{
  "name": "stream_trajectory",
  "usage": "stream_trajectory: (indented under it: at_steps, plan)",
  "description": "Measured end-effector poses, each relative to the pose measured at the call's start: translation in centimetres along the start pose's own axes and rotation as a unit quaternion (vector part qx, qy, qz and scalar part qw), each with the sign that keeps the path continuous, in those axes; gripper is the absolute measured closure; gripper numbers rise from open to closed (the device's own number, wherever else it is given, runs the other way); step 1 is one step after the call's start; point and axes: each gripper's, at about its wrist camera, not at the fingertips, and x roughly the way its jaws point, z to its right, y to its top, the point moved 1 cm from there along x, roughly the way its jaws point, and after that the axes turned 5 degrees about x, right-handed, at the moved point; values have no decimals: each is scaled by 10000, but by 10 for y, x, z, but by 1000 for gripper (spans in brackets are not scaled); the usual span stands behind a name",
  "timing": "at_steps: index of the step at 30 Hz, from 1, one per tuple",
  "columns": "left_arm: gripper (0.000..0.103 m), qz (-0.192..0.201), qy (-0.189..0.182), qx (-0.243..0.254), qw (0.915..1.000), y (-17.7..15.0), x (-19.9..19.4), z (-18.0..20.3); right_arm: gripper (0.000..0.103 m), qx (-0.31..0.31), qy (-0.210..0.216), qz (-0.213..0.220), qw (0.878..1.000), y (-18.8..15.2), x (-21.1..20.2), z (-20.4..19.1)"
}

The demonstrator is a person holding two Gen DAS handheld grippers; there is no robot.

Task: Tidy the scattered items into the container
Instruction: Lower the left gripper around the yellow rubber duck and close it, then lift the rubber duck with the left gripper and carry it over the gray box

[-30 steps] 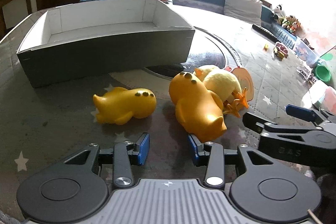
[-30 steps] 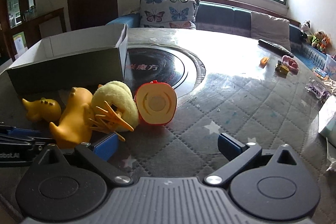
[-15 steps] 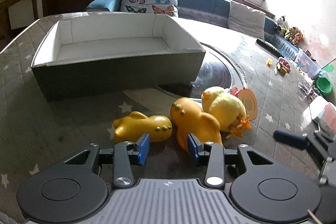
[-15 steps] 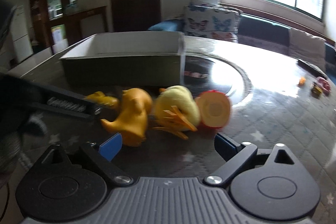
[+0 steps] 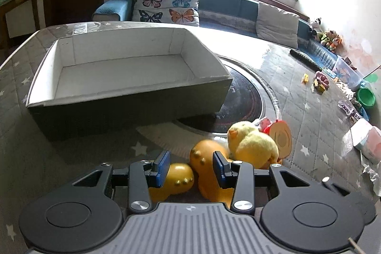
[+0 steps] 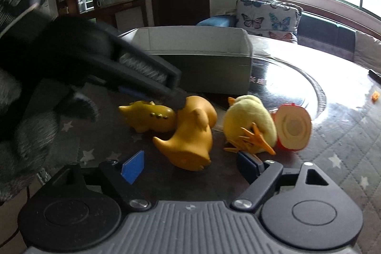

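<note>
An open grey box (image 5: 133, 77) with a white inside stands on the table; it also shows in the right wrist view (image 6: 202, 63). In front of it lie a small yellow rubber toy (image 5: 178, 176) (image 6: 148, 118), a larger orange-yellow rubber toy (image 5: 204, 158) (image 6: 190, 137), a yellow plush duck (image 5: 252, 146) (image 6: 247, 125) and a red apple half (image 5: 282, 137) (image 6: 294, 127). My left gripper (image 5: 190, 168) is open, its fingers over the two rubber toys. My right gripper (image 6: 190, 164) is open, just short of the larger toy.
A round dark glass plate (image 5: 245, 101) is set in the quilted table. Small toys (image 5: 319, 82), a green bowl (image 5: 366, 97) and packets (image 5: 364, 142) lie at the right edge. A remote (image 5: 307, 60) lies at the far side. A sofa with butterfly cushions (image 5: 166, 4) stands behind.
My left gripper has come down and forward over the two rubber toys, which now lie between and under its fingers. My right gripper has swung left toward the larger toy.
</note>
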Motion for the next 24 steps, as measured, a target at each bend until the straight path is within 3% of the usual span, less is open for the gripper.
stream_trajectory:
  at_steps: [4, 15, 24]
  plan:
    - [61, -96, -154, 17, 9998, 12, 8, -1, 23, 55, 63, -63, 9999, 3, 8, 0]
    - [60, -559, -487, 8, 9972, 24, 38, -6, 44, 324, 262, -217, 9989, 7, 19, 13]
    - [60, -751, -753, -113, 9943, 27, 50, -7, 50, 357, 245, -284, 9987, 5, 18, 16]
